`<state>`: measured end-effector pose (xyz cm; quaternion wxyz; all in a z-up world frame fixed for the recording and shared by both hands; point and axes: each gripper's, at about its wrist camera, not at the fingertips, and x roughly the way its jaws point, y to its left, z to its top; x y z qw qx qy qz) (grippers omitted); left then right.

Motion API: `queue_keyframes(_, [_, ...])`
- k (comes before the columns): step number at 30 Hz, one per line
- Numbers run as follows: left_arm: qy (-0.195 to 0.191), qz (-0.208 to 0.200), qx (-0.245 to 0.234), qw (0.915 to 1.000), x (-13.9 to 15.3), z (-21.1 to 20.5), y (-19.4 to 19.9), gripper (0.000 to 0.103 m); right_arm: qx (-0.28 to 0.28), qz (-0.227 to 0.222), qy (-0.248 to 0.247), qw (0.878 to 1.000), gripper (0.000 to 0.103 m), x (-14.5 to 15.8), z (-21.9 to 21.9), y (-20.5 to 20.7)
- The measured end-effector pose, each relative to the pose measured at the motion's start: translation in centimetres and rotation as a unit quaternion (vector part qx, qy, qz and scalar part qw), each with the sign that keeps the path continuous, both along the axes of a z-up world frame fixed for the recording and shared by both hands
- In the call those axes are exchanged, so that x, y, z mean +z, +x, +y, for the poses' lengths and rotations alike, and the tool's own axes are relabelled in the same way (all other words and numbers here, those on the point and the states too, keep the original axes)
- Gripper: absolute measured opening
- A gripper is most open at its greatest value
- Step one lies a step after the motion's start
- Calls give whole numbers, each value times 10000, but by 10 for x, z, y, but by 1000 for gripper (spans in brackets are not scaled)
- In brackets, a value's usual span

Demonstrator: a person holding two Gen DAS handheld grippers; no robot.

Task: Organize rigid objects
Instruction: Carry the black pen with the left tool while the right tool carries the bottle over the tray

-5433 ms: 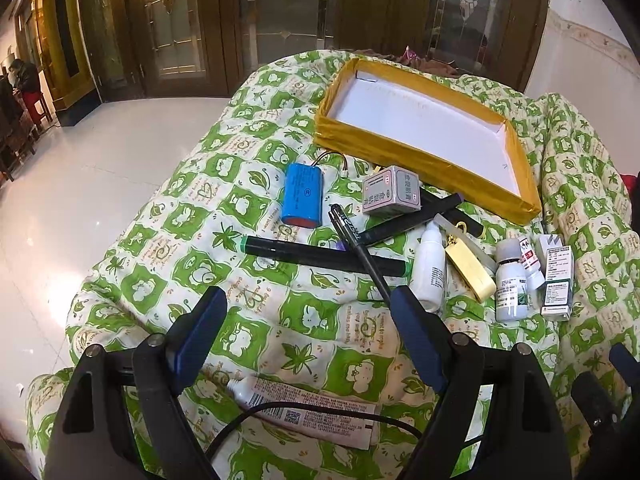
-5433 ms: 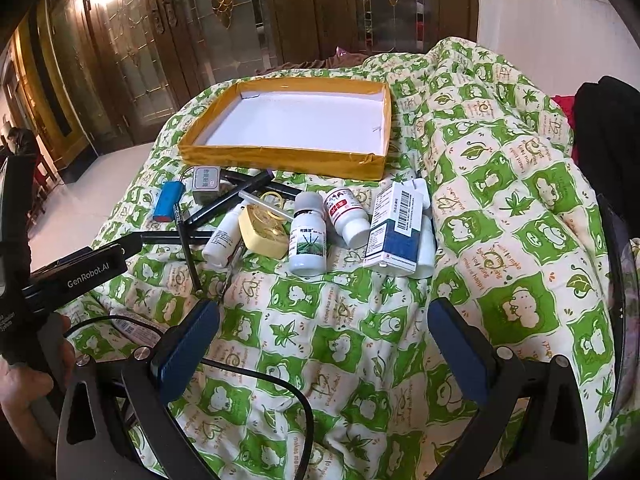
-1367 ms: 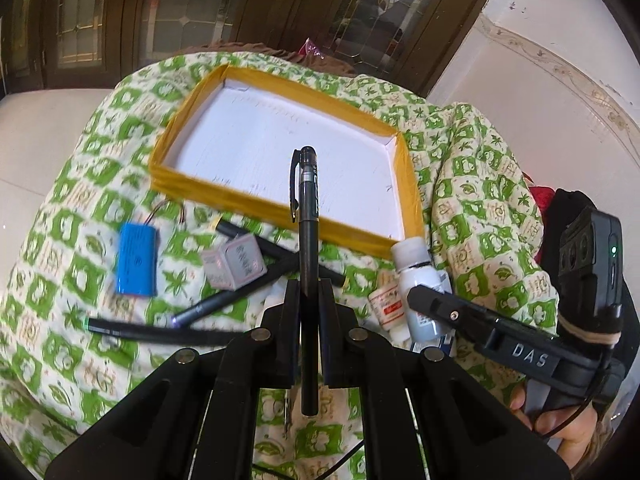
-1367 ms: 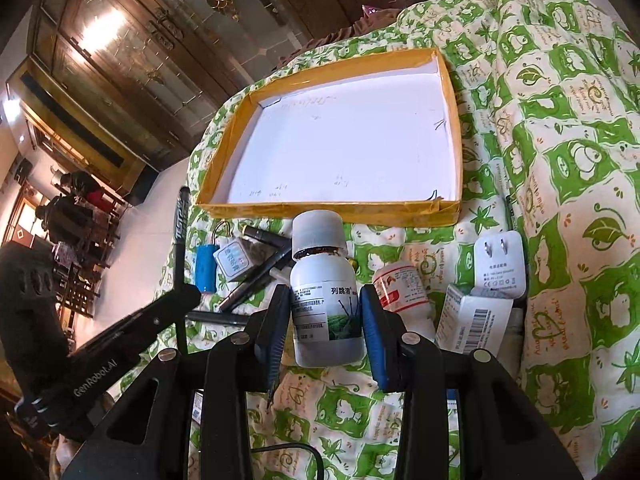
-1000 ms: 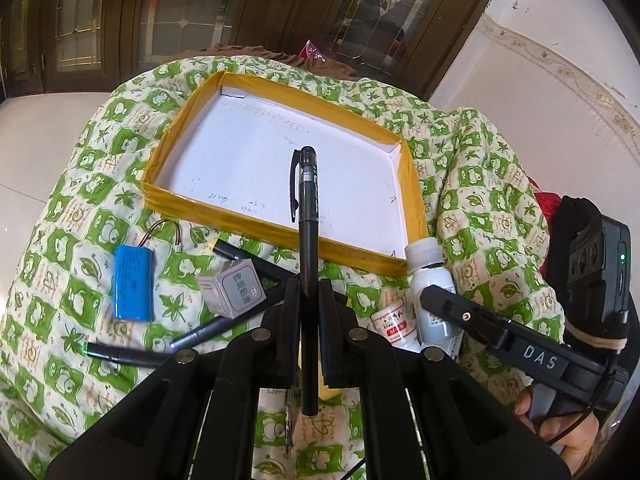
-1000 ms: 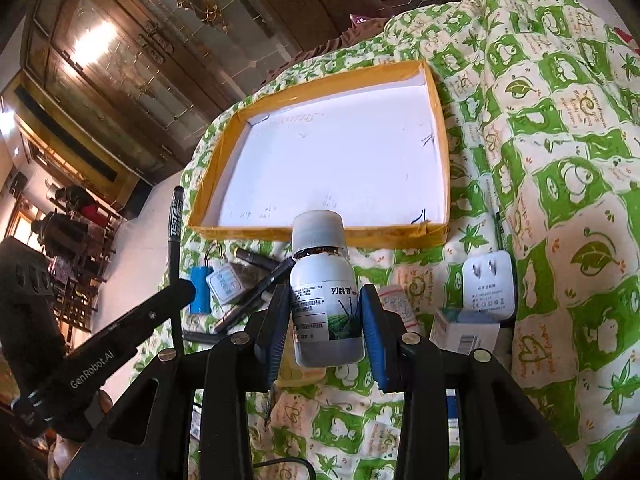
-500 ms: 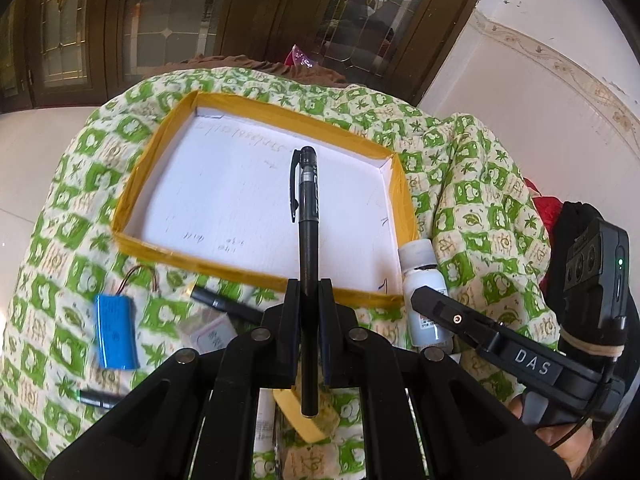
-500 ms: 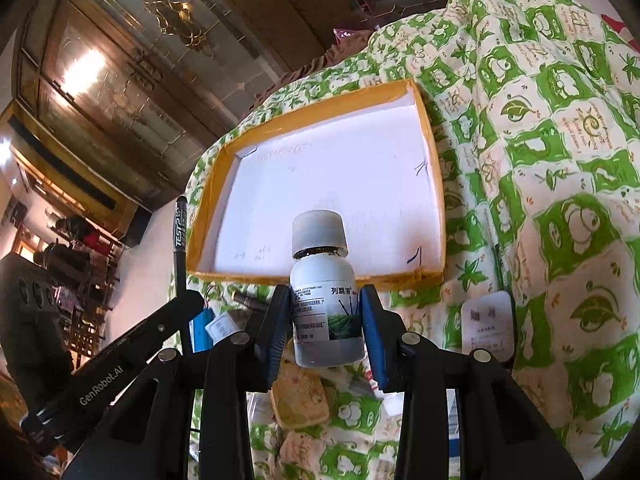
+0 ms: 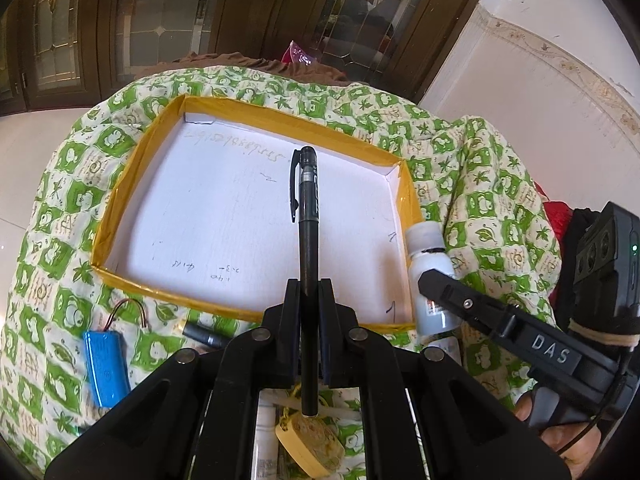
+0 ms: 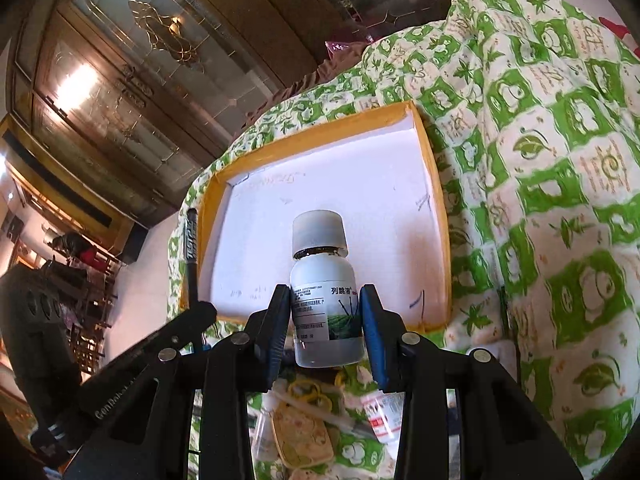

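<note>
My left gripper (image 9: 309, 292) is shut on a black pen (image 9: 307, 216), which points forward over the white floor of the yellow-rimmed tray (image 9: 120, 184). My right gripper (image 10: 325, 302) is shut on a white bottle (image 10: 324, 280) with a grey cap and green label, held above the tray's near right corner (image 10: 434, 320). The bottle also shows in the left wrist view (image 9: 430, 276), and the pen in the right wrist view (image 10: 191, 248). The tray holds nothing.
On the green-and-white quilt (image 9: 472, 184) in front of the tray lie a blue battery pack (image 9: 106, 368), a black marker (image 9: 204, 338), a yellow tag (image 9: 312, 446) and a small red-labelled bottle (image 10: 380, 412). Dark wooden doors (image 9: 200, 12) stand behind.
Both grippers have moved forward and up over the tray with the pen and the bottle still held. The loose items on the quilt have slid below the fingers.
</note>
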<state>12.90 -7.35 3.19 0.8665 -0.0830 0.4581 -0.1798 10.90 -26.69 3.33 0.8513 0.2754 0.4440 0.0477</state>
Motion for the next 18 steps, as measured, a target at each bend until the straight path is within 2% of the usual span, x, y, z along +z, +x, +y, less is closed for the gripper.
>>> queue_keyframes(9, [76, 105, -7, 9999, -13, -3, 24, 6, 41, 42, 65, 10000, 32, -11, -3, 22])
queue_keyframes(18, [180, 267, -32, 9995, -30, -10, 50, 6, 92, 110, 371, 9992, 32, -24, -19, 47])
